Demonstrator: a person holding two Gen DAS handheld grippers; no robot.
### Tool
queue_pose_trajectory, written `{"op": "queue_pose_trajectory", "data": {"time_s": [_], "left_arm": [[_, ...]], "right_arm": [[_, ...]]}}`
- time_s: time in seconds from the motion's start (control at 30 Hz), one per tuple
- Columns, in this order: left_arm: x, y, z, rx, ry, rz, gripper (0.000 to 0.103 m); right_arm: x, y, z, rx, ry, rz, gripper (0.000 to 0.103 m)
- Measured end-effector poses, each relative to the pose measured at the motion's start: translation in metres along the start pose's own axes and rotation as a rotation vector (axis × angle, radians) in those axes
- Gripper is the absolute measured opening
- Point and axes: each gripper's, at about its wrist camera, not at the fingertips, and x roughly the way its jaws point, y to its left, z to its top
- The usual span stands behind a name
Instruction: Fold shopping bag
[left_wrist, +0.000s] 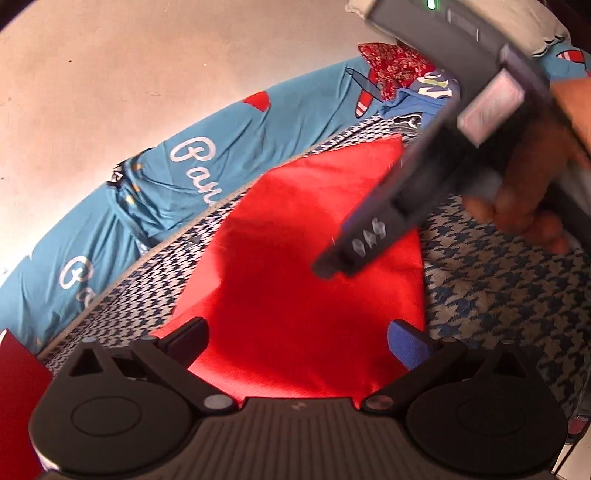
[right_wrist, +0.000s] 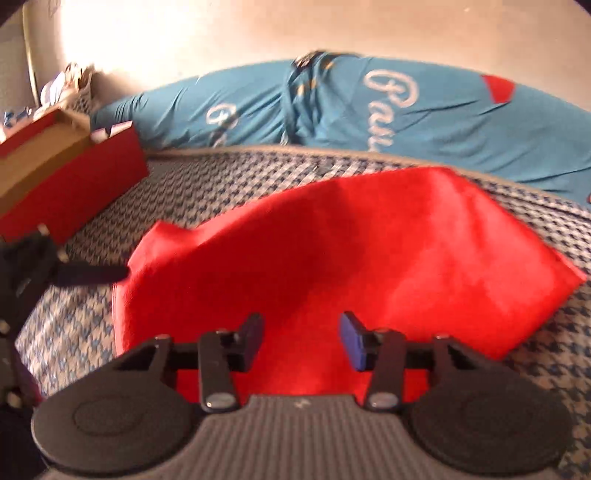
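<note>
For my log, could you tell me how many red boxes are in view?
1: a red box, open-topped, at the far left on the checked cloth, beyond the bag. Others may be hidden.

Setting: home bedroom. Evidence: bed covered by a turquoise cotton sheet printed with white script lettering and red motifs (right_wrist: 424, 122), set against a plain pale plastered wall (left_wrist: 147, 66); blue-and-white houndstooth woven blanket (right_wrist: 207, 184) spread over the bed; off-white pillow (left_wrist: 528, 22) at the far end; crumpled red floral-print cloth (left_wrist: 395, 66) near it; open red cardboard box with a brown interior (right_wrist: 70, 177) resting on the blanket's edge.
</note>
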Motion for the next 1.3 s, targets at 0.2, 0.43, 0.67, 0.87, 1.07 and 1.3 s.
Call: {"op": "queue_pose_trajectory", "data": {"time_s": [0.2,0.43,0.67,0.87,1.07,1.3], "left_arm": [[-0.013,0.033,-0.016,-0.062,0.050,0.034,0.103],[-0.005,0.041,-0.029,-0.066,0.116,0.076,0.103],[0.006,0.039,-0.038,-0.049,0.178,0.098,0.103],[0.008,0.037,-0.039,-0.050,0.181,0.105,0.103],[0.011,0.036,-0.040,-0.062,0.181,0.105,0.103],[0.015,0.037,-0.043,-0.092,0.186,0.098,0.103]], "right_arm": [[0.012,0.007,-0.004,-0.048,0.028,-0.009,0.044],[0.010,0.008,-0.005,-0.047,0.022,-0.018,0.045],[-0.012,0.005,-0.003,-0.011,0.006,0.044,0.047],[-0.048,-0.010,-0.025,0.150,0.001,0.054,0.060],[-0.054,-0.010,-0.045,0.267,0.048,0.122,0.063],[-0.041,-0.002,-0.044,0.281,0.058,0.099,0.053]]}}
